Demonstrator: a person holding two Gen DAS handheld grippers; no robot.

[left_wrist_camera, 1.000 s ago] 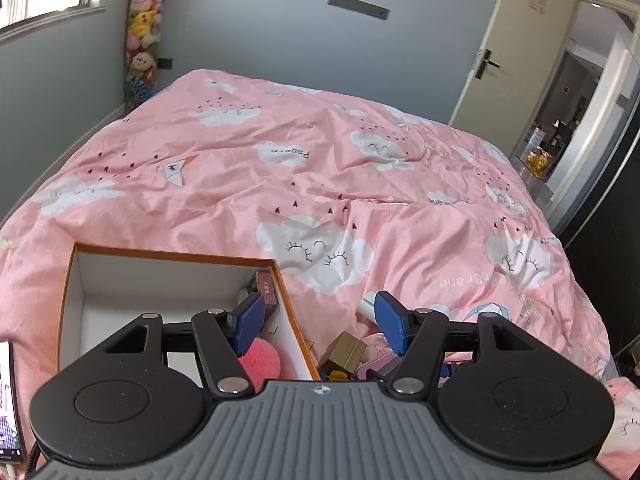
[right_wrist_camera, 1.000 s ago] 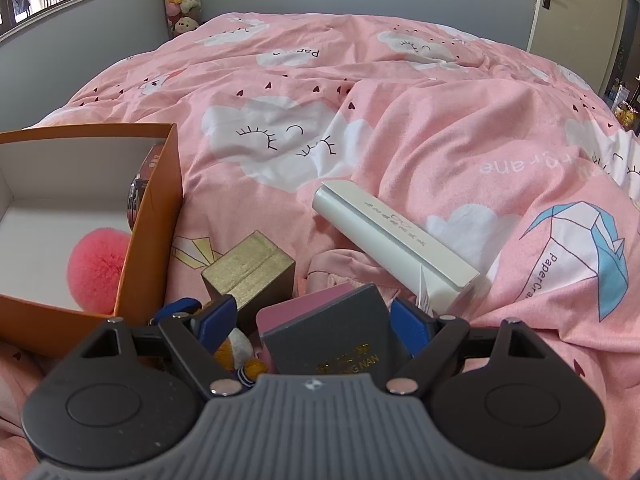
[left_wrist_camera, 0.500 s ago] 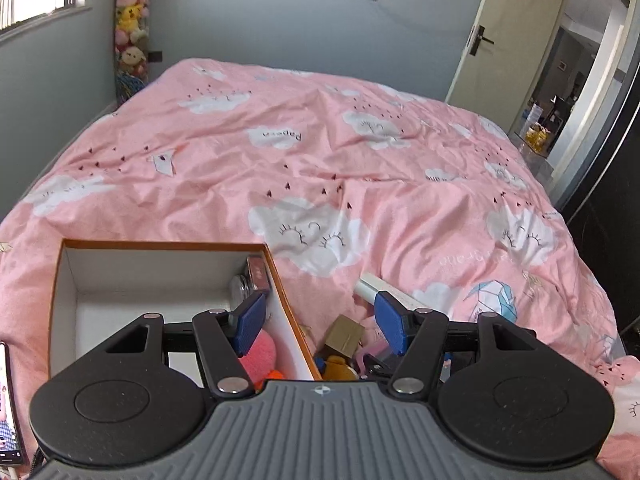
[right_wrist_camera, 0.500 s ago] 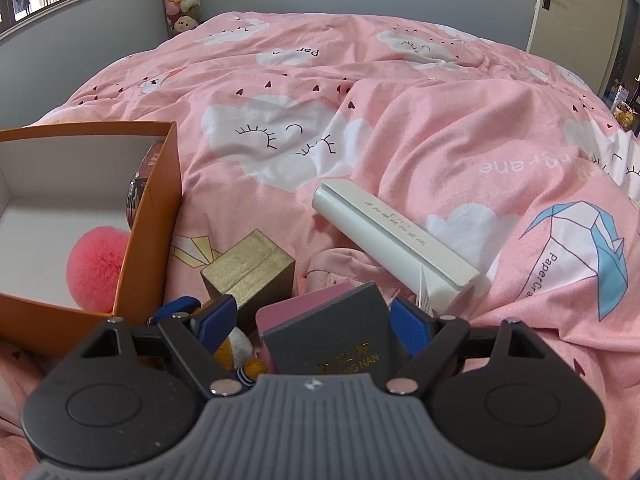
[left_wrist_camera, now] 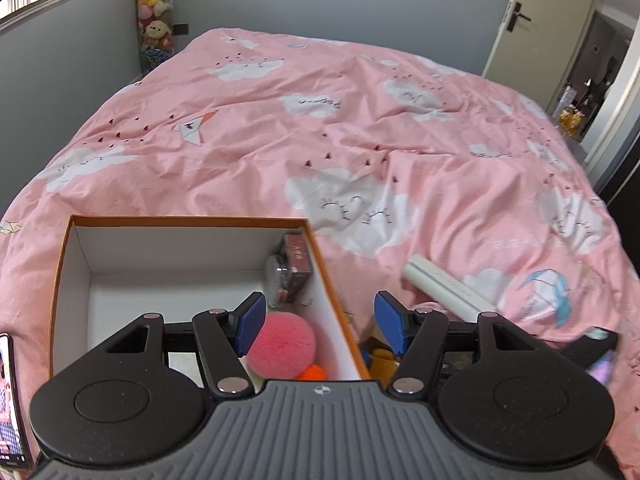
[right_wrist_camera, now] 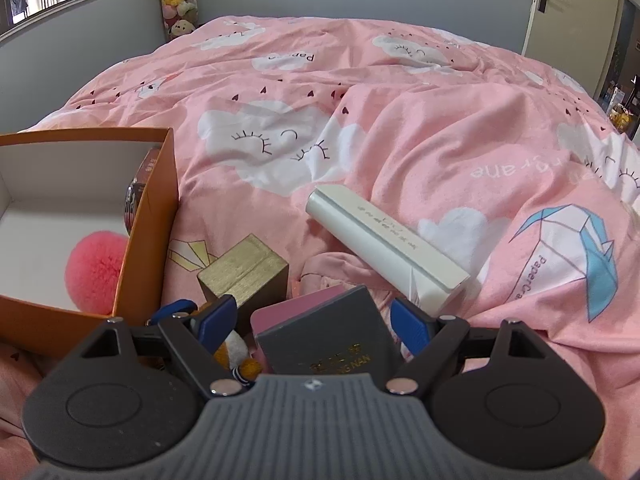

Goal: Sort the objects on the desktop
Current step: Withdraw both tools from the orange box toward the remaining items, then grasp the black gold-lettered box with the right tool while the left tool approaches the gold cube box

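The right gripper [right_wrist_camera: 314, 322] is held with fingers spread wide around a grey booklet [right_wrist_camera: 332, 348], not pressed against it. Left of the booklet a plush toy [right_wrist_camera: 234, 354] is seen, and just beyond it a gold block [right_wrist_camera: 244, 272]. Further right of the booklet a white tube box [right_wrist_camera: 384, 244] is laid. The left gripper [left_wrist_camera: 320, 322] is spread wide, empty, above the orange box [left_wrist_camera: 332, 304], left of the booklet, in which a pink pompom [left_wrist_camera: 280, 344] is kept.
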